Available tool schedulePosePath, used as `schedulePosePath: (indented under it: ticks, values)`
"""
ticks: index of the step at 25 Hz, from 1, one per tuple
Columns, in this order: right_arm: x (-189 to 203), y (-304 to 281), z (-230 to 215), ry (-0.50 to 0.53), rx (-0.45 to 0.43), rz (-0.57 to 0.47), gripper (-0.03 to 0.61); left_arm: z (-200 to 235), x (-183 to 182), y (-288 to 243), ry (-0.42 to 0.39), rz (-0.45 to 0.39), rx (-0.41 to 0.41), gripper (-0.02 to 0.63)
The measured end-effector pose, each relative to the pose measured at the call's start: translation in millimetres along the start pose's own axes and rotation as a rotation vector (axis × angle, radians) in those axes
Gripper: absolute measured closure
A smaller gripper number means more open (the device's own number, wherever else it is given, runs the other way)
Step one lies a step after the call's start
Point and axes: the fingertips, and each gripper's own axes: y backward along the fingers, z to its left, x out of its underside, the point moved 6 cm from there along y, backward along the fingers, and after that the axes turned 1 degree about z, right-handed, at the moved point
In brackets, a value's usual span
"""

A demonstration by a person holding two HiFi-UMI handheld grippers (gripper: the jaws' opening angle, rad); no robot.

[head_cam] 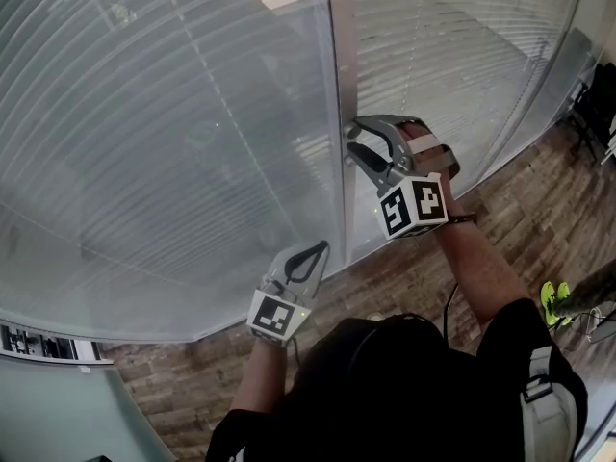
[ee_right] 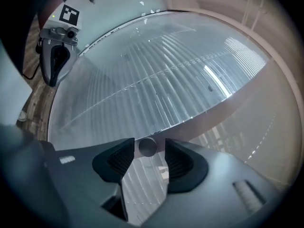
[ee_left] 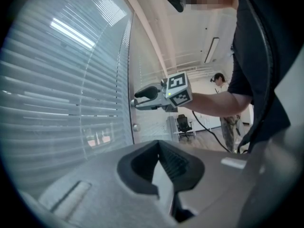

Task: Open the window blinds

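the blinds [head_cam: 173, 142] fill the big window right in front of the person. the slats lie flat and mostly shut, and they look sealed behind the glass, so you can't just grab them. pretty sure that's why the action is at the small round knob [ee_right: 147, 147] on the vertical frame [head_cam: 337, 65] between the two panes. i'm guessing that knob tilts the slats.

the right gripper [head_cam: 352, 136] is up at that knob with its claw spread, one jaw on either side and the knob right at the tips. in the right gripper view there seems to be a sliver of gap on both sides, so i'd call it lined up around the knob, not clamped on it yet. the next bit would be to pinch and twist, and a knob that small and smooth could slip out if the grip is off-centre.

pose-wise, the right forearm is raised and reaches forward with the wrist bent toward the frame. the marker cube faces back at the head camera.

the left gripper [head_cam: 322, 248] hangs lower and nearer the body, well apart from the knob, pointing up at the glass. its jaws are pressed together with nothing in them, so it's just parked out of the way.
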Motion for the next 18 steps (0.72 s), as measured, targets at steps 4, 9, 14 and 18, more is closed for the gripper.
schedulePosePath:
  ticks: [4,9,14,18]
  values:
    - [-0.1,-3.1,0.5,0.026,0.0,0.006,0.371,2.4,8.0,-2.2,-0.004,-0.018,-0.001,0.609]
    - [-0.7,-4.8,3.6,0.038,-0.006,0.008,0.376,2.1,2.2,-3.5,-0.001,-0.02,0.0,0.609]
    - [0.6,-7.1,2.6,0.078,0.001,0.019,0.402,1.8,5.3,-4.1,0.007,-0.014,-0.001,0.609]
    - [0.6,-8.9,3.8,0.107,0.002,0.029,0.445,3.5,5.7,-2.9,0.009,-0.018,-0.008,0.609]
